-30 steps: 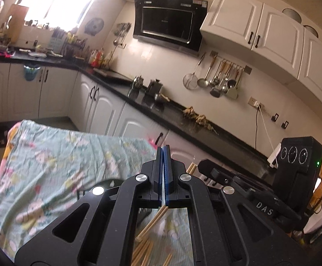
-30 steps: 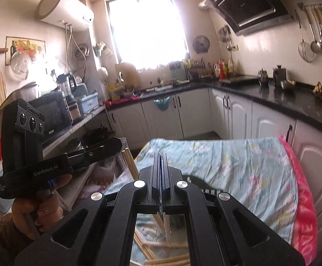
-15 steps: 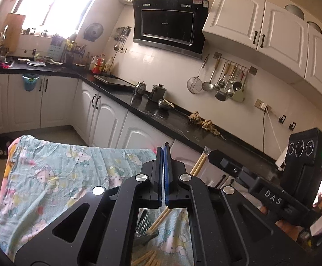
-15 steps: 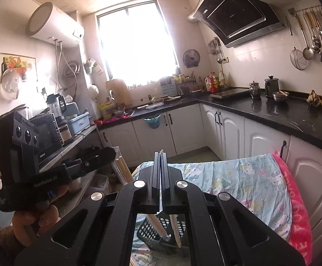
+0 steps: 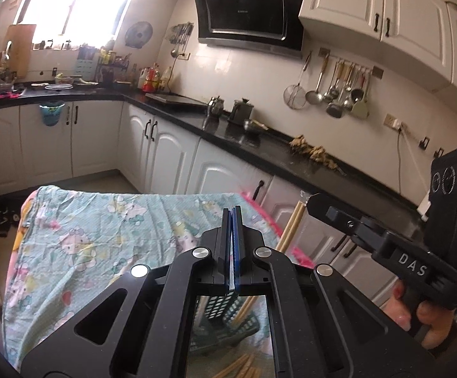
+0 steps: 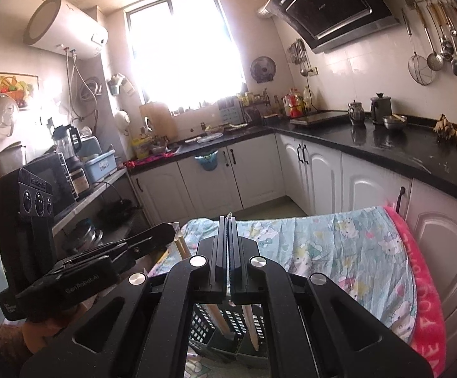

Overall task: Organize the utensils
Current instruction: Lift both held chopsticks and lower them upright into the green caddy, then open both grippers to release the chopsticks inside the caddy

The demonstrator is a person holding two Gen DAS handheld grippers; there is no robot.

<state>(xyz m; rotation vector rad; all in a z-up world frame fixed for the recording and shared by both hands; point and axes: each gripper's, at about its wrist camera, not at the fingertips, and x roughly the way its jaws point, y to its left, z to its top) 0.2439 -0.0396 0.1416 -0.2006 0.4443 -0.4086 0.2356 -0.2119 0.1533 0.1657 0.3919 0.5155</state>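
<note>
My left gripper (image 5: 232,212) is shut, with a thin clear wrapper edge between its blue pads. It also shows in the right wrist view (image 6: 168,233), shut on a wrapped pair of wooden chopsticks (image 6: 182,245). My right gripper (image 6: 227,220) is shut on a clear wrapper; in the left wrist view it (image 5: 310,203) holds a pair of chopsticks (image 5: 288,231) that slant down into a dark slotted utensil basket (image 5: 219,310). The basket (image 6: 209,330) stands on the table below both grippers. More chopsticks (image 5: 238,367) lie loose on the cloth.
The table carries a light-blue cartoon-print cloth (image 5: 102,236) with a pink blanket edge (image 6: 423,299). White cabinets and a black counter (image 5: 260,148) run behind and to the right. A shelf with a microwave (image 6: 52,182) stands on the left.
Both grippers have risen and tilted up, so more of the kitchen shows. The chopsticks held by each have lifted off the cloth and the basket has come into view beneath.
</note>
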